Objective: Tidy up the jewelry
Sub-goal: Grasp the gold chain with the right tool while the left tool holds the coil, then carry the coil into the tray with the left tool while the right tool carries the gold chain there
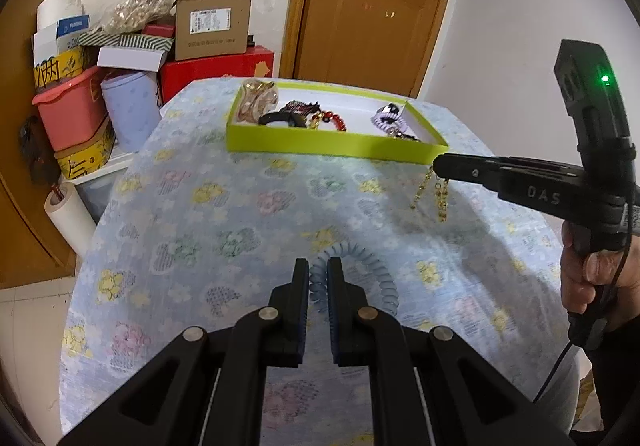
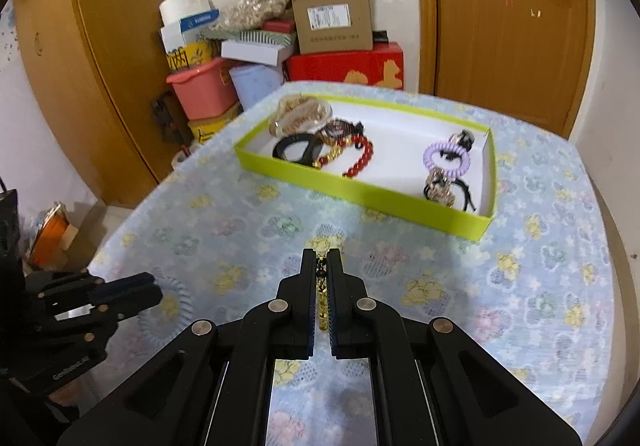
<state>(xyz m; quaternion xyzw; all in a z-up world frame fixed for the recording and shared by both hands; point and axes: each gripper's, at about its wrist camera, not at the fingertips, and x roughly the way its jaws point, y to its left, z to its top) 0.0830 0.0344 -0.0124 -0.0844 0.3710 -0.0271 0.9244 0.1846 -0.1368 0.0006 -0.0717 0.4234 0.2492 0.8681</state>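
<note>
A shallow lime-green tray (image 2: pixel 360 192) stands at the far side of the flowered tablecloth. It holds a purple coil hair tie (image 2: pixel 446 158), a red bead bracelet (image 2: pixel 362 162), a black clip (image 2: pixel 296 150) and other pieces. My right gripper (image 2: pixel 322 258) is shut on a gold chain (image 2: pixel 322 302). In the left wrist view this chain (image 1: pixel 432 194) dangles above the cloth from the right gripper (image 1: pixel 440 166), just before the tray's (image 1: pixel 320 144) near right corner. My left gripper (image 1: pixel 318 266) is shut on a blue-grey coil hair tie (image 1: pixel 372 270) lying on the cloth.
Beyond the table's far left edge are piled cartons: a cardboard box (image 2: pixel 332 20), a red box (image 2: pixel 344 64) and a pink tub (image 2: pixel 204 90). A brown door (image 2: pixel 512 34) is behind the table. A hand (image 1: pixel 592 278) holds the right gripper's grip.
</note>
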